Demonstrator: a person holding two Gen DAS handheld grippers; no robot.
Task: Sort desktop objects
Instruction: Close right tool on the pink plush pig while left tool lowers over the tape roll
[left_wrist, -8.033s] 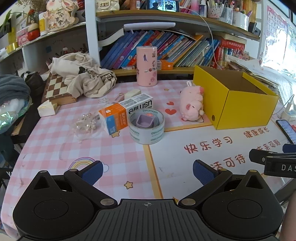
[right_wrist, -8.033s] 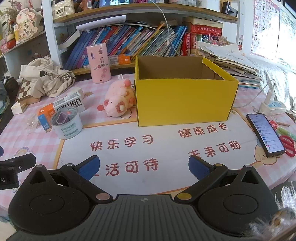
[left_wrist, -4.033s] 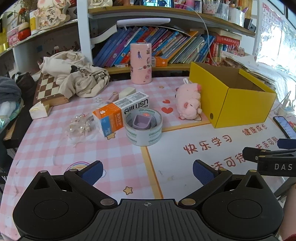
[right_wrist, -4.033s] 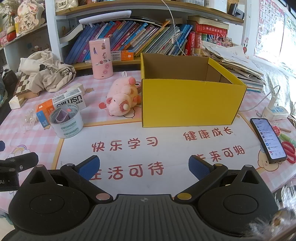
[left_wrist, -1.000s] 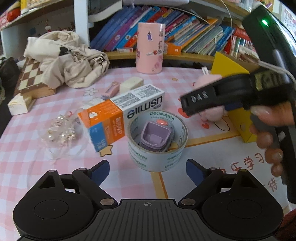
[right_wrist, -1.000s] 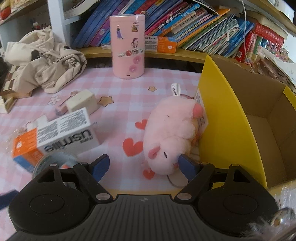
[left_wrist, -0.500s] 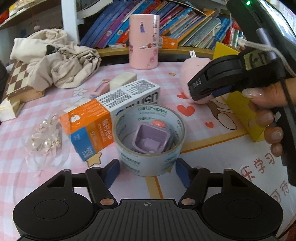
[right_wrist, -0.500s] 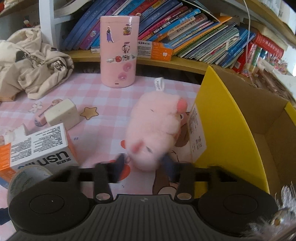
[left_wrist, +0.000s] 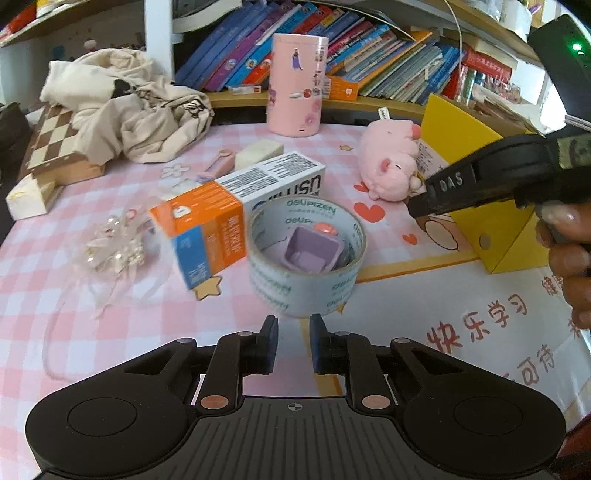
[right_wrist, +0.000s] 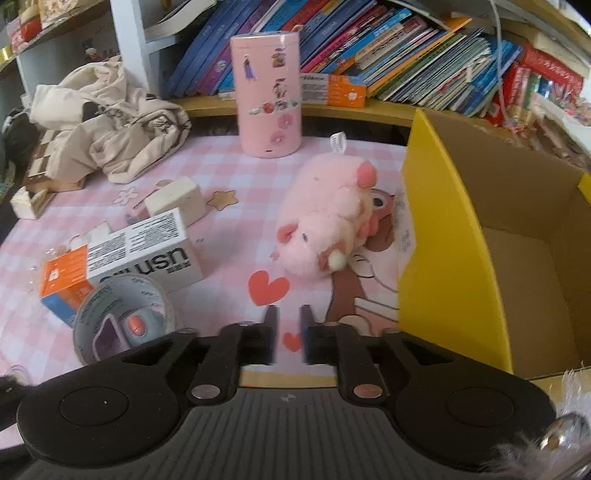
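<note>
Left wrist view: the left gripper (left_wrist: 292, 343) has just closed; its blue-padded fingers, spread wide a second ago, now stand nearly together with nothing between them, just short of the clear tape roll (left_wrist: 307, 258) on the pink checked tablecloth (left_wrist: 55, 295). The right gripper (right_wrist: 287, 332) has likewise drawn its fingers together on nothing, near the pink plush pig (right_wrist: 325, 221), which lies beside the yellow cardboard box (right_wrist: 450, 258).
</note>
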